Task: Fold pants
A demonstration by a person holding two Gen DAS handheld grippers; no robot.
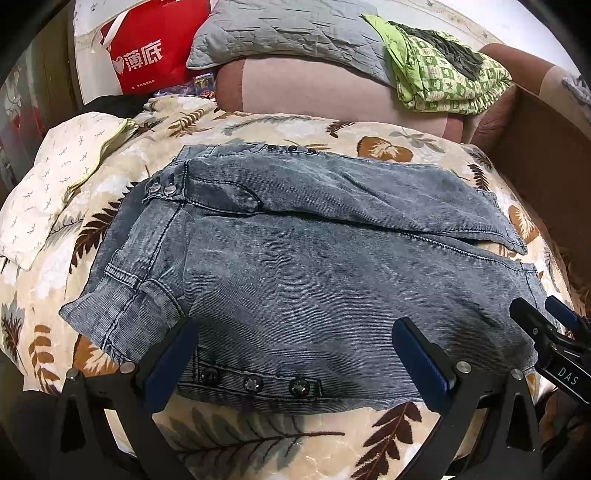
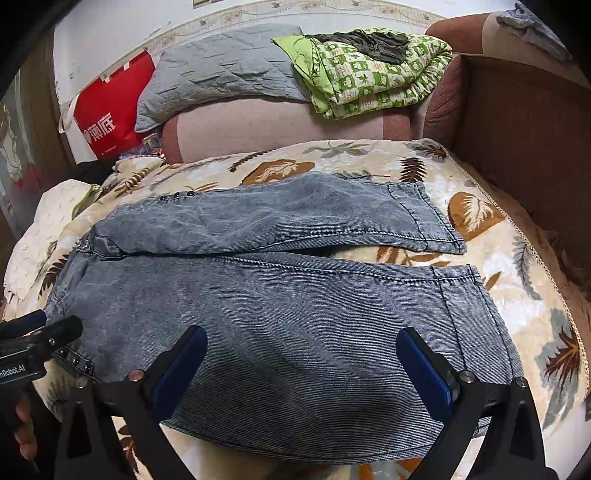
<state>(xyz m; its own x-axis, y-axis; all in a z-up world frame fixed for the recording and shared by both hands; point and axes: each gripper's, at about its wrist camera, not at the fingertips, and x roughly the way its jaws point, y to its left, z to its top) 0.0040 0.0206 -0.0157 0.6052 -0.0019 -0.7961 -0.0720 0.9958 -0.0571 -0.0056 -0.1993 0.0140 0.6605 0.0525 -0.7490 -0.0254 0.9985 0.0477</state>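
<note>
We see a pair of grey-blue denim pants lying flat on a leaf-patterned blanket, and we place everything else relative to the pants. The waistband with its metal studs is at the left end, and the two hemmed legs run to the right, the far leg lying slightly apart from the near leg at the cuffs.

Our left gripper sits at the near edge of the pants close to the waistband, above a row of three dark buttons. Its blue-padded fingers are spread wide and released, holding nothing. Our right gripper sits at the near edge of the near leg, toward the cuff end, its fingers likewise spread wide with no cloth between them.

Beyond the pants, a grey quilted pillow and a folded green patterned cloth rest on a pink cushion. Beyond the waistband end stands a red bag with white lettering. Left of the waistband lies a pale printed cloth.
</note>
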